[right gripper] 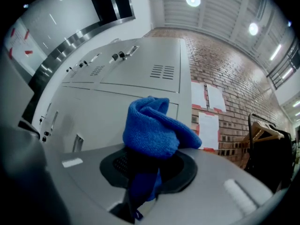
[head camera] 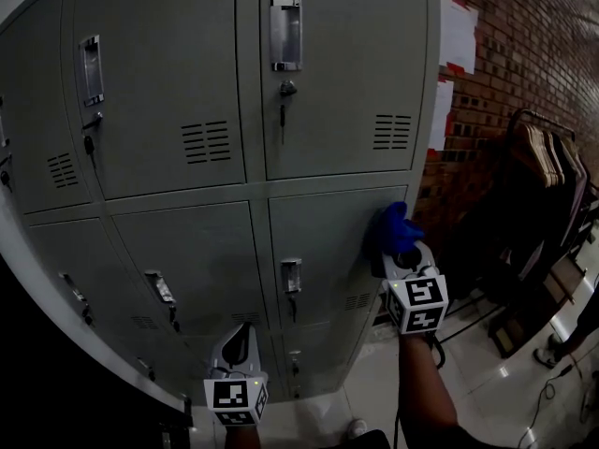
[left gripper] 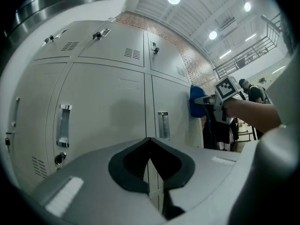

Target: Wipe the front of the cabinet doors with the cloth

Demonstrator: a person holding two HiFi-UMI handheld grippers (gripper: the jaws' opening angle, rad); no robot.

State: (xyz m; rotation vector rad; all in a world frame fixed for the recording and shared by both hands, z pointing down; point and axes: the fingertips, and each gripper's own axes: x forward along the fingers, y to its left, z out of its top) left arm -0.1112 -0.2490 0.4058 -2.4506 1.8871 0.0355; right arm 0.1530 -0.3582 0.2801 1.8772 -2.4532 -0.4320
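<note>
A bank of grey metal locker doors (head camera: 337, 73) fills the head view. My right gripper (head camera: 404, 253) is shut on a bunched blue cloth (head camera: 395, 227), which presses against the right side of a middle-row door (head camera: 328, 251). In the right gripper view the blue cloth (right gripper: 154, 128) bulges out above the shut jaws, in front of the lockers (right gripper: 140, 78). My left gripper (head camera: 239, 344) hangs low in front of the bottom doors, shut and holding nothing. The left gripper view shows its jaws closed (left gripper: 149, 156), with the cloth (left gripper: 196, 101) and right gripper (left gripper: 213, 102) off to the right.
A brick wall (head camera: 524, 54) with white papers (head camera: 457, 31) stands right of the lockers. A rack of wooden hangers (head camera: 547, 171) and cables on the shiny floor (head camera: 487, 382) lie at right. Door handles (head camera: 285, 34) and keys (head camera: 286, 96) stick out from the doors.
</note>
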